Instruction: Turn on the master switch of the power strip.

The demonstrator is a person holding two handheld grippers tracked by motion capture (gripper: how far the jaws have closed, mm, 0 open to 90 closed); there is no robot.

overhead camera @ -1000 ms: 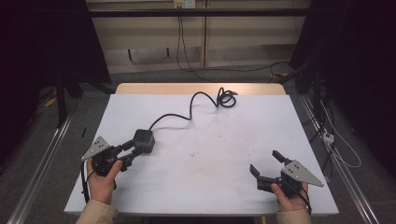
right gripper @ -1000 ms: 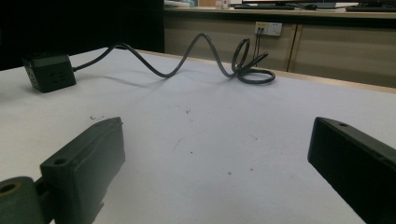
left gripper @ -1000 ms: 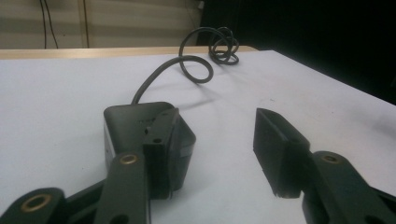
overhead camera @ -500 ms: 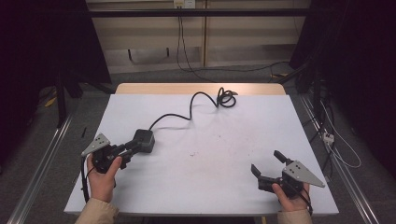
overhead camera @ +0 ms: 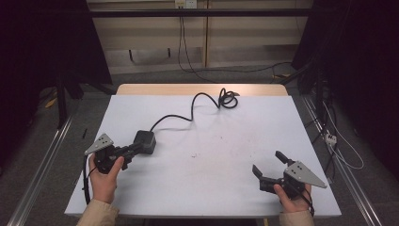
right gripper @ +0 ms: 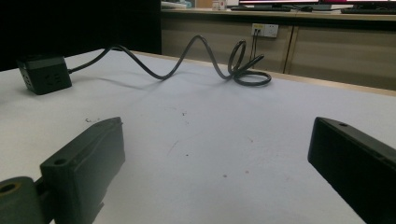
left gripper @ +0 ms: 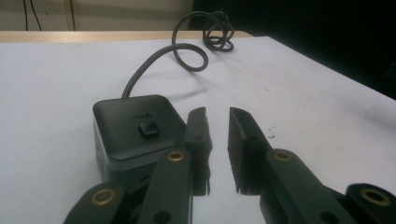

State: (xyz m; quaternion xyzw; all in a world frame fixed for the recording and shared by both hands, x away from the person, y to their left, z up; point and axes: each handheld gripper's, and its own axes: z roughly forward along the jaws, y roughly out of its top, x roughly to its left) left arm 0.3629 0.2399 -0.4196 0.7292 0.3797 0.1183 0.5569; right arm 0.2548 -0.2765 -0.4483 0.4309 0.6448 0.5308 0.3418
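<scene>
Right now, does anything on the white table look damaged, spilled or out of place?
Nothing is damaged or spilled. The black cube-shaped power socket sits flat beside the left gripper, not between its nearly closed jaws. Its black cable snakes to a loose coil at the far edge. The white tabletop has faint scuffs.

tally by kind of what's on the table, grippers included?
Black cube power socket: 1
Black cable running from the cube: 1
Handheld grippers: 2, left gripper and right gripper
Total: 4
</scene>
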